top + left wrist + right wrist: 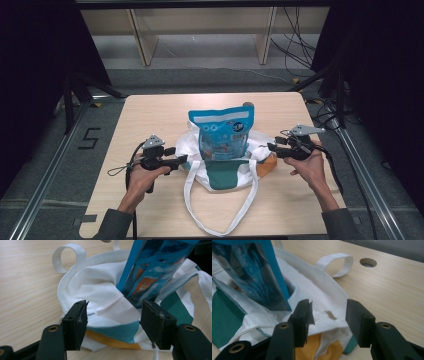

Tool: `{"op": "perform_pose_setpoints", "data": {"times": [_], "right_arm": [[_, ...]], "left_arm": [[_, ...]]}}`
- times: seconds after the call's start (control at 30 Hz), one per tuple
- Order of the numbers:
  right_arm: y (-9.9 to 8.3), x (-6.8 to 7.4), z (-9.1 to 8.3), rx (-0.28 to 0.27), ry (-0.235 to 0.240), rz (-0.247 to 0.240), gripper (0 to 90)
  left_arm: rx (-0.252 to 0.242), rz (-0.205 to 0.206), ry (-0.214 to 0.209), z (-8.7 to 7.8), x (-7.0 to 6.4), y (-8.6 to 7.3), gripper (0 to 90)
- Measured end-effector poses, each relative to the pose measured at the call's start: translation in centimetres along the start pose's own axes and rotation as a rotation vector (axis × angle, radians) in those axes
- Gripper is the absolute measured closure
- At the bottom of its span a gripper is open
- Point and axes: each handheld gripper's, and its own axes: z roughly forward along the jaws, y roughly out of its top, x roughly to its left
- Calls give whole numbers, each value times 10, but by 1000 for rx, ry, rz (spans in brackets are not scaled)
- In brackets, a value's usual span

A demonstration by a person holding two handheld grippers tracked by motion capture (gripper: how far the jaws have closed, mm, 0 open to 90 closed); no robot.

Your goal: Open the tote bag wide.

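A white cloth tote bag [220,167] with teal and orange panels lies in the middle of the light wooden table [150,115]. Its mouth is open, and a blue snack pouch [223,131] stands upright in it. The lower part of the pouch is inside the bag and the upper part rises well above the rim. 1 long white strap [220,205] of the bag makes a loop on the table toward the person, and a second strap [337,263] curls up at the far side of the bag.

The left gripper [181,160] is held at the left edge of the bag. In the left gripper view its 2 black jaws are spread apart, and the white folded cloth of the bag [100,295] lies between and behind them; they pinch nothing. The pouch [155,270] stands just behind the jaw on the right side of that view.

The right gripper [272,147] is at the right edge of the bag. In the right gripper view its 2 jaws are also spread, with the white rim of the bag [322,297] between them, and nothing is gripped. The pouch [252,277] is at the left of that view, set down in the bag. A round hole [368,262] is in the table beyond the strap.
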Motion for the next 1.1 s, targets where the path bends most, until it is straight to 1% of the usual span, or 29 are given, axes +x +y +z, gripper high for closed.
{"op": "perform_pose_setpoints", "data": {"times": [0.03, 0.07, 0.13, 0.2, 0.23, 0.27, 0.3, 0.33, 0.37, 0.4, 0.43, 0.47, 0.5, 0.53, 0.57, 0.6, 0.63, 0.67, 0.7, 0.73, 0.77, 0.8, 0.83, 0.87, 0.97, 1.0, 1.03, 1.07, 1.1], "right_arm": [[0, 0, 0, 0, 0, 0, 544], [-1, 0, -2, -7, -2, -5, 532], [-2, 0, -4, -10, -4, -2, 521], [-3, 1, -5, -16, 2, -1, 510], [-4, 2, -5, -27, -8, -5, 507], [-4, 3, -6, -24, -6, -1, 503], [-5, 3, -7, -16, 1, -14, 499], [-5, 5, -7, -17, -7, 0, 494], [-5, 4, -8, -7, -2, -28, 492], [-6, 5, -9, -14, -2, -25, 490], [-7, 7, -9, -11, 0, -1, 484], [-7, 7, -10, -9, -2, -16, 477], [-8, 7, -11, 2, 4, -16, 476], [-10, 8, -10, -7, 1, -7, 475], [-10, 9, -11, 12, 5, -8, 470], [-11, 7, -9, -6, -8, -42, 467], [-11, 7, -9, -6, -8, -42, 467], [-13, 6, -10, 10, -7, -57, 465], [-13, 6, -10, 10, -7, -57, 465], [-15, 8, -11, 7, -9, -35, 463], [-15, 9, -11, 10, -6, -18, 461], [-16, 8, -12, 7, -8, -40, 459], [-17, 9, -12, 10, 1, -28, 457], [-17, 7, -14, 7, -9, -54, 455], [-18, 7, -17, 8, -9, -67, 442], [-19, 10, -17, 10, -2, -34, 436], [-20, 10, -17, -2, -10, -38, 429], [-21, 12, -19, 20, -5, -13, 420], [-21, 10, -19, 7, -11, -49, 413]], "left_arm": [[0, 0, 0, 0, 0, 0, 370], [-4, 13, -6, -2, -1, -1, 366], [-1, 7, -6, -3, -3, -2, 361], [-2, 10, -11, -5, -5, -3, 356], [-3, 17, -14, -6, -6, -4, 355], [-2, 16, -11, -6, -7, -5, 354], [0, 7, -16, -7, -8, -6, 351], [5, 13, -12, -8, -9, -7, 348], [-2, 22, -20, -9, -9, -8, 346], [-2, 15, -20, -10, -10, -9, 346], [-2, 15, -20, -10, -10, -9, 343], [-5, 8, -17, -11, -11, -10, 339], [1, 13, -19, -13, -11, -11, 339], [3, 13, -15, -14, -12, -12, 340], [-3, 16, -23, -15, -11, -14, 340], [0, 19, -23, -17, -11, -16, 340], [0, 19, -23, -17, -11, -16, 340], [-4, 8, -23, -19, -10, -19, 339], [-4, 8, -23, -19, -10, -19, 335], [-5, -2, -20, -22, -9, -23, 329], [0, -1, -19, -23, -9, -24, 328], [-1, -3, -17, -24, -10, -25, 326], [3, -3, -20, -24, -10, -27, 321], [10, 7, -20, -25, -11, -28, 319], [10, 17, -30, -27, -11, -33, 311], [12, 15, -28, -28, -12, -34, 310], [9, 17, -32, -29, -12, -36, 308], [13, 17, -35, -29, -12, -37, 307], [10, -3, -34, -28, -14, -39, 306]]}}
